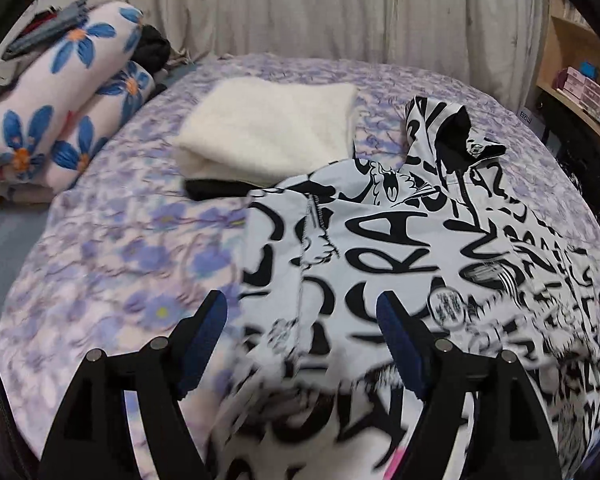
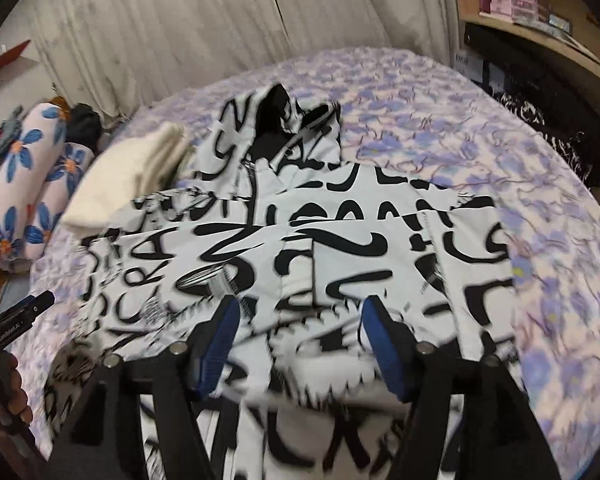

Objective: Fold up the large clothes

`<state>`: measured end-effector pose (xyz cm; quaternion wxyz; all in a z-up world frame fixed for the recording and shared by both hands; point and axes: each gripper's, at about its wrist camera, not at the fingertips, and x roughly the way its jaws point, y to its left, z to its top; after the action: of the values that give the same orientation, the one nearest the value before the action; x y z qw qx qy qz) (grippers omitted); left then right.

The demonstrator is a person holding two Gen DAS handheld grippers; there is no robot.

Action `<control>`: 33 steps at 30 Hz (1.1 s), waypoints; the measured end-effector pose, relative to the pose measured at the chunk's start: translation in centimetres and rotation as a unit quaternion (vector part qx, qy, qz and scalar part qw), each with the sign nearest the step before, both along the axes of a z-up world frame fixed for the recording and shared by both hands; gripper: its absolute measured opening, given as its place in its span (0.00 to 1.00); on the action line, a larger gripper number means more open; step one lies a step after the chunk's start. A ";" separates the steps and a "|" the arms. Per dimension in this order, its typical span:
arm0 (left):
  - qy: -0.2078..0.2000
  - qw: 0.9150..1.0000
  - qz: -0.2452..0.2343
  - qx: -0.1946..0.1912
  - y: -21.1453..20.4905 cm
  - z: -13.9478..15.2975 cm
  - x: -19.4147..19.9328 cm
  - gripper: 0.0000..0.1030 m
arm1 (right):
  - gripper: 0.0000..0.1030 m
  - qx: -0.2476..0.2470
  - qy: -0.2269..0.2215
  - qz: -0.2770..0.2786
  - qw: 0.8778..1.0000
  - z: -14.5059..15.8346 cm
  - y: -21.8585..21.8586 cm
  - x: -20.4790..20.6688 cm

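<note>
Left gripper (image 1: 302,312): jaws wide, gripping nothing, above left edge of black-and-white printed jacket (image 1: 400,240) spread on floral bedspread (image 1: 120,248). Right gripper (image 2: 300,316): jaws likewise apart, empty, over jacket middle. Advice: regrip lower hem corners evenly, fold toward hood (image 2: 284,120), flatten.

Jacket (image 1: 400,240) lies on bed (image 1: 120,248), folded blanket (image 1: 272,128) behind-left.

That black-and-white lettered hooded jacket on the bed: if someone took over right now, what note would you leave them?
Left hand-held gripper: open, holding nothing. Right hand-held gripper: open, holding nothing.
The black-and-white lettered hooded jacket lies on the purple floral bedspread, sides seemingly folded inward, hood at the far end.
A folded cream fleece garment sits beyond it, apparently finished.
Left: probably folding the jacket bottom to top.
</note>
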<state>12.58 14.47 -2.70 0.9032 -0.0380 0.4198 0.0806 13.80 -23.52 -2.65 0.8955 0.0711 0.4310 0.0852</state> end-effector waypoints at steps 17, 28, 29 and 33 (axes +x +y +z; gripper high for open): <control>-0.073 0.994 -0.074 -0.030 2.5 3.1 -16.7 0.74 | 0.63 -0.027 -0.065 0.022 0.997 3.3 -3.4 -14.0; 0.014 0.996 -0.072 -0.046 4.4 -3.4 -19.8 0.74 | 0.63 -0.055 -0.027 -0.012 0.998 -0.3 -7.9 -18.1; 0.028 0.996 -0.069 -0.055 4.8 -4.2 -19.8 0.74 | 0.63 -0.060 -0.021 -0.018 0.998 -0.7 -8.5 -18.4; 0.062 0.993 -0.056 -0.086 5.7 -6.9 -20.0 0.74 | 0.63 -0.069 0.022 -0.056 0.996 -3.1 -12.1 -19.5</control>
<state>-7.45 20.18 -9.59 0.8718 -0.0868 0.4821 -0.0041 -5.70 -35.61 -5.72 0.8921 0.0353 0.4504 0.0037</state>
